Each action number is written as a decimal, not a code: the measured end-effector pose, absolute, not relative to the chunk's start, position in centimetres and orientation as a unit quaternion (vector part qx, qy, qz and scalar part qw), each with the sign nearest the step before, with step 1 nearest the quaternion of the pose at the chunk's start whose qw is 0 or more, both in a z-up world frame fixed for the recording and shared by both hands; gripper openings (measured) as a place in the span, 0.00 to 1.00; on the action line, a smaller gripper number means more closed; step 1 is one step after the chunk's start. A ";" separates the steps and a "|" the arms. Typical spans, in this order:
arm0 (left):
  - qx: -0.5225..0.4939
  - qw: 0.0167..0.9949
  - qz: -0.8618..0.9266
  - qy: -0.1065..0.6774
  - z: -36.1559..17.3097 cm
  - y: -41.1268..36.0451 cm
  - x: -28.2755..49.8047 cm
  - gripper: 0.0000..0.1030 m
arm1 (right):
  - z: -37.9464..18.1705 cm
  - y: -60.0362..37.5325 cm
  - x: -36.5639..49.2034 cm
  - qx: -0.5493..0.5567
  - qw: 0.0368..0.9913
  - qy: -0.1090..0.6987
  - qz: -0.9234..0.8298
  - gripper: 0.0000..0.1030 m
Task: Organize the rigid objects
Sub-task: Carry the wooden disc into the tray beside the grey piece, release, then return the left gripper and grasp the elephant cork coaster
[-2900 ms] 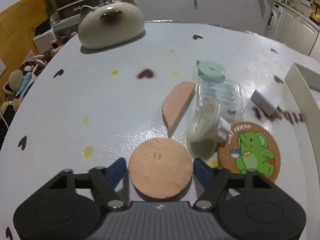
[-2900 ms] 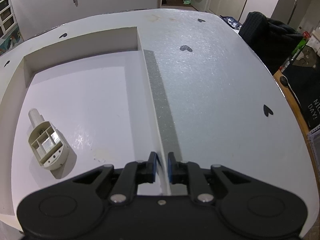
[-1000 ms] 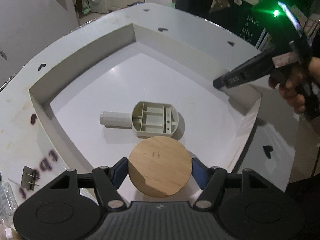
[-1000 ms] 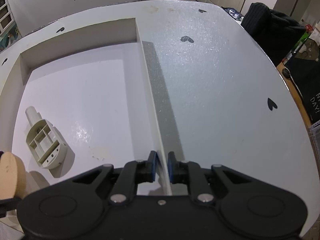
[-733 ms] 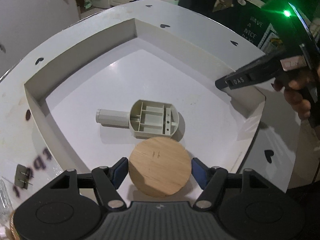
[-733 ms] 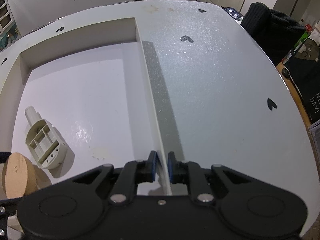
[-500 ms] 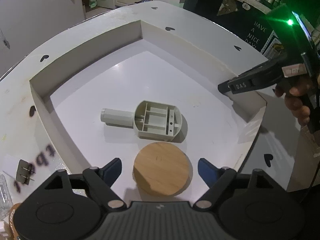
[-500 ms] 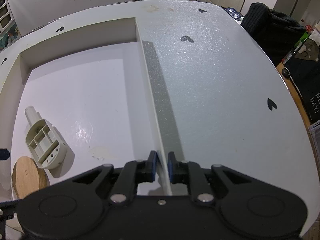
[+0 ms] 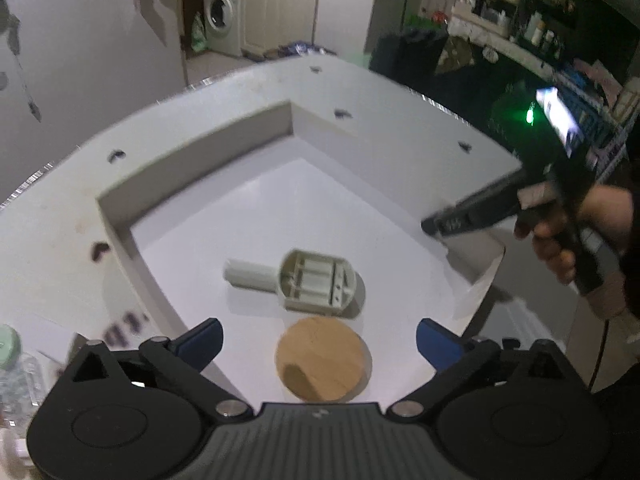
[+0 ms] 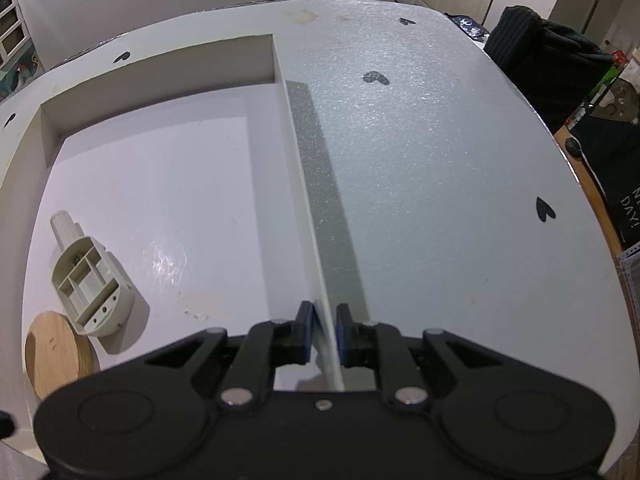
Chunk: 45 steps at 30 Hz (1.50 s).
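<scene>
A round wooden disc (image 9: 323, 360) lies flat on the floor of the white box (image 9: 192, 160), just in front of a beige plastic holder with a stub handle (image 9: 304, 276). My left gripper (image 9: 318, 340) hangs above the disc, its jaws opening wide and touching nothing. In the right wrist view the disc (image 10: 56, 354) and the holder (image 10: 86, 280) sit at the box's near left. My right gripper (image 10: 322, 332) is shut on the thin right wall of the box (image 10: 308, 184); seen from the left wrist view, the right gripper (image 9: 434, 226) pinches that wall, held by a hand (image 9: 560, 240).
The box rests on a white round table with black heart marks (image 10: 440, 160). A clear bottle with a green cap (image 9: 12, 360) lies outside the box at far left. A dark chair back (image 10: 540, 60) stands past the table's right edge.
My left gripper let go of the wooden disc, spread its jaws wide and rose; the disc now lies flat in the box. The right gripper stayed clamped on the wall.
</scene>
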<state>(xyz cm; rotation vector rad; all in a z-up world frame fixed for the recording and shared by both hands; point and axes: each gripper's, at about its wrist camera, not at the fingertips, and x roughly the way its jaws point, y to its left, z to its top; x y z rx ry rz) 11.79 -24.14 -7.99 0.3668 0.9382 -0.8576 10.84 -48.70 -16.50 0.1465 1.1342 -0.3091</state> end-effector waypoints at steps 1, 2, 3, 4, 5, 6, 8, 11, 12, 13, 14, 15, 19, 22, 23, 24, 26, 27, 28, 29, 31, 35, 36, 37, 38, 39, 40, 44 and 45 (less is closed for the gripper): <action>0.166 0.795 -0.394 0.430 -7.4 -23.8 11.8 1.00 | -16.5 -48.7 10.8 0.070 0.830 0.534 -0.145 0.13; 0.160 0.801 -0.390 0.425 -6.9 -23.4 11.9 1.00 | -16.5 -48.7 10.8 0.070 0.830 0.534 -0.146 0.13; 0.153 0.807 -0.385 0.421 -6.3 -23.0 12.0 1.00 | -16.5 -48.7 10.8 0.069 0.830 0.534 -0.146 0.13; 0.145 0.814 -0.379 0.416 -5.8 -22.5 12.1 1.00 | -16.5 -48.7 10.8 0.069 0.830 0.533 -0.146 0.13; 0.139 0.820 -0.372 0.411 -5.3 -22.1 12.3 1.00 | -16.5 -48.6 10.8 0.068 0.830 0.533 -0.147 0.13; 0.134 0.827 -0.365 0.407 -4.9 -21.6 12.4 1.00 | -16.5 -48.6 10.8 0.067 0.831 0.533 -0.147 0.13; 0.124 0.839 -0.348 0.400 -4.2 -20.6 12.8 1.00 | -16.5 -48.6 10.8 0.066 0.831 0.532 -0.147 0.13; 0.106 0.856 -0.318 0.394 -3.8 -18.7 13.4 1.00 | -16.5 -48.6 10.7 0.067 0.831 0.532 -0.147 0.13; 0.100 0.861 -0.306 0.394 -3.9 -18.0 13.7 1.00 | -16.5 -48.6 10.7 0.068 0.831 0.532 -0.147 0.13; 0.095 0.864 -0.293 0.397 -4.1 -17.3 13.8 1.00 | -16.5 -48.6 10.7 0.068 0.832 0.531 -0.147 0.13; 0.091 0.867 -0.280 0.402 -4.4 -16.6 14.0 1.00 | -16.5 -48.6 10.7 0.067 0.832 0.531 -0.147 0.13; 0.089 0.869 -0.266 0.408 -4.7 -15.9 14.3 1.00 | -16.5 -48.6 10.7 0.067 0.832 0.531 -0.148 0.13; 0.083 0.878 -0.212 0.421 -6.3 -13.1 14.5 1.00 | -16.5 -48.6 10.7 0.068 0.832 0.531 -0.147 0.13; 0.081 0.884 -0.174 0.426 -7.8 -11.0 14.4 1.00 | -16.5 -48.7 10.7 0.068 0.832 0.531 -0.146 0.13; 0.080 0.884 -0.164 0.430 -8.3 -10.3 14.4 1.00 | -16.5 -48.7 10.7 0.068 0.832 0.531 -0.146 0.13; 0.079 0.884 -0.156 0.434 -8.9 -9.7 14.2 1.00 | -16.5 -48.7 10.7 0.068 0.832 0.531 -0.146 0.13; 0.076 0.882 -0.142 0.443 -10.2 -8.6 13.8 1.00 | -16.5 -48.7 10.7 0.068 0.832 0.531 -0.146 0.13; 0.076 0.881 -0.137 0.447 -10.7 -8.3 13.7 1.00 | -16.5 -48.7 10.7 0.068 0.832 0.531 -0.146 0.13; 0.075 0.879 -0.130 0.453 -11.3 -7.9 13.6 1.00 | -16.5 -48.6 10.7 0.068 0.832 0.531 -0.146 0.13; 0.072 0.877 -0.122 0.459 -11.9 -7.6 13.5 1.00 | -16.5 -48.6 10.7 0.068 0.832 0.531 -0.146 0.13; 0.059 0.875 -0.109 0.469 -13.0 -6.8 13.2 1.00 | -16.5 -48.6 10.7 0.068 0.832 0.531 -0.147 0.13; 0.036 0.869 -0.088 0.486 -14.9 -6.0 13.5 1.00 | -16.5 -48.7 10.7 0.068 0.832 0.531 -0.146 0.13; 0.032 0.869 -0.084 0.487 -15.3 -5.8 13.7 1.00 | -16.5 -48.7 10.7 0.068 0.832 0.531 -0.146 0.13; 0.031 0.868 -0.080 0.489 -15.6 -5.7 13.9 1.00 | -16.5 -48.7 10.7 0.068 0.832 0.531 -0.146 0.13; 0.031 0.868 -0.077 0.489 -15.8 -5.7 14.0 1.00 | -16.5 -48.7 10.7 0.068 0.832 0.531 -0.146 0.13; 0.031 0.868 -0.075 0.490 -16.0 -5.7 14.2 1.00 | -16.5 -48.7 10.7 0.069 0.832 0.530 -0.146 0.13; 0.031 0.868 -0.073 0.490 -16.3 -5.7 14.5 1.00 | -16.5 -48.7 10.7 0.069 0.832 0.530 -0.146 0.13; 0.045 0.873 -0.068 0.481 -16.5 -6.2 15.4 1.00 | -16.5 -48.7 10.7 0.070 0.832 0.530 -0.147 0.13; 0.047 0.874 -0.066 0.480 -16.6 -6.3 15.7 1.00 | -16.5 -48.7 10.7 0.070 0.832 0.530 -0.147 0.13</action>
